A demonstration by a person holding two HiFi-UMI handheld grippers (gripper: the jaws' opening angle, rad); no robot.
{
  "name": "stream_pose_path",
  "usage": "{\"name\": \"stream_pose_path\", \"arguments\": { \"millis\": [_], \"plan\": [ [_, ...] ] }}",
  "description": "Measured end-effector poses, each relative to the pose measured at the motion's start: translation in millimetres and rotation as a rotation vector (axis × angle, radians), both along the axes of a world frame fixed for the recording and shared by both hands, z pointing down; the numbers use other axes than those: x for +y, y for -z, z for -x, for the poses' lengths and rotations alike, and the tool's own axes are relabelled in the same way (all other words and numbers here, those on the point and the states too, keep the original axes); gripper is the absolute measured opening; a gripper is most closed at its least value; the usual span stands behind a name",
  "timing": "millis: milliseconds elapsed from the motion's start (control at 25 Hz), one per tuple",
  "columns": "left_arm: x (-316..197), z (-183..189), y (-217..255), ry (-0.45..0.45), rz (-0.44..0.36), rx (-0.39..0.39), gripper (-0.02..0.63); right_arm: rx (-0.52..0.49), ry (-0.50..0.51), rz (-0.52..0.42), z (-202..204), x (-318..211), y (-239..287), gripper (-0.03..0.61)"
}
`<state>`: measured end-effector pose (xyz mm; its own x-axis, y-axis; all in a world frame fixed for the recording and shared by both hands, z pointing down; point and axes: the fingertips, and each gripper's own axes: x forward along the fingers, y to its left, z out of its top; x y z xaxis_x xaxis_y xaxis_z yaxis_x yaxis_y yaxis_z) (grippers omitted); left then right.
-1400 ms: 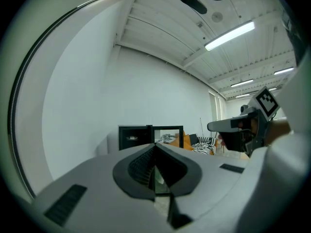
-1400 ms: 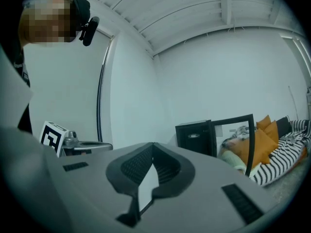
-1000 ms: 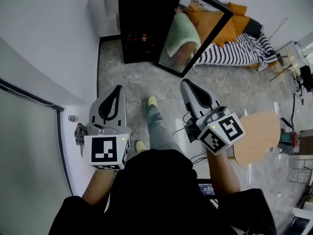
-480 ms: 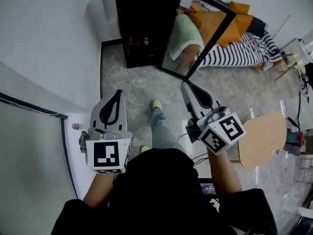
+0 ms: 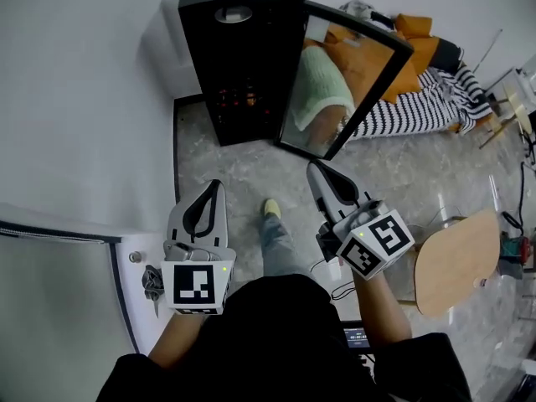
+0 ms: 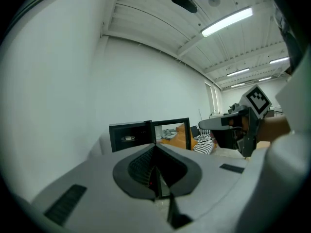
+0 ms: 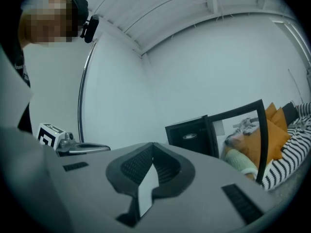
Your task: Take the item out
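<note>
A black cabinet (image 5: 239, 48) stands against the wall ahead, its glass door (image 5: 339, 82) swung open to the right. On a dim shelf inside are small reddish-orange items (image 5: 239, 99), too dark to tell apart. My left gripper (image 5: 216, 184) and right gripper (image 5: 314, 167) are held side by side and point at the cabinet from well short of it. Both are shut with nothing in them. The left gripper view has its shut jaws (image 6: 154, 147) below the cabinet (image 6: 129, 137). The right gripper view has its shut jaws (image 7: 153, 144) left of the cabinet (image 7: 187, 137) and door (image 7: 243, 140).
A white wall (image 5: 84, 99) runs along the left, with a ledge and a small metal fitting (image 5: 136, 257) near my left hand. A round wooden table (image 5: 452, 262) stands at the right. Orange cushions and a striped blanket (image 5: 419, 90) lie behind the door. The person's shoe (image 5: 271, 208) is on the marbled floor.
The person has stepped towards the cabinet, which now looks larger and nearer. Both grippers came forward together, still shut and empty.
</note>
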<state>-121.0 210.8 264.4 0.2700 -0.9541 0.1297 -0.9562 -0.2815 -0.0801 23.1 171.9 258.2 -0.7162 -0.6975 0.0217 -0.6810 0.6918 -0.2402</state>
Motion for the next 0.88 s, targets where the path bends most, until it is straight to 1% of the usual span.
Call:
{"name": "stream_pose_path", "arguments": {
  "millis": [40, 160, 240, 360, 480, 680, 880],
  "plan": [
    [-12, -1, -2, -0.005, 0.006, -0.008, 0.008, -0.007, 0.001, 0.012, -1, -13, -3, 0.008],
    [-48, -3, -14, -0.027, 0.034, -0.069, 0.008, -0.007, 0.013, 0.028, 2, -49, -13, 0.008],
    [-77, -3, -21, -0.036, 0.058, -0.085, 0.008, -0.001, 0.012, 0.039, 3, -76, -20, 0.008],
    [-116, -7, -25, -0.038, 0.092, -0.088, 0.008, -0.017, 0.026, 0.064, 2, -112, -22, 0.008],
    [-147, -12, -22, -0.029, 0.107, -0.094, 0.008, -0.029, 0.045, 0.081, -3, -139, -21, 0.008],
    [-201, -13, -20, -0.01, 0.136, -0.072, 0.008, -0.046, 0.075, 0.094, -4, -187, -16, 0.008],
    [-247, -7, -17, 0.019, 0.14, -0.078, 0.008, -0.054, 0.107, 0.098, 1, -229, -12, 0.008]
  ]
}}
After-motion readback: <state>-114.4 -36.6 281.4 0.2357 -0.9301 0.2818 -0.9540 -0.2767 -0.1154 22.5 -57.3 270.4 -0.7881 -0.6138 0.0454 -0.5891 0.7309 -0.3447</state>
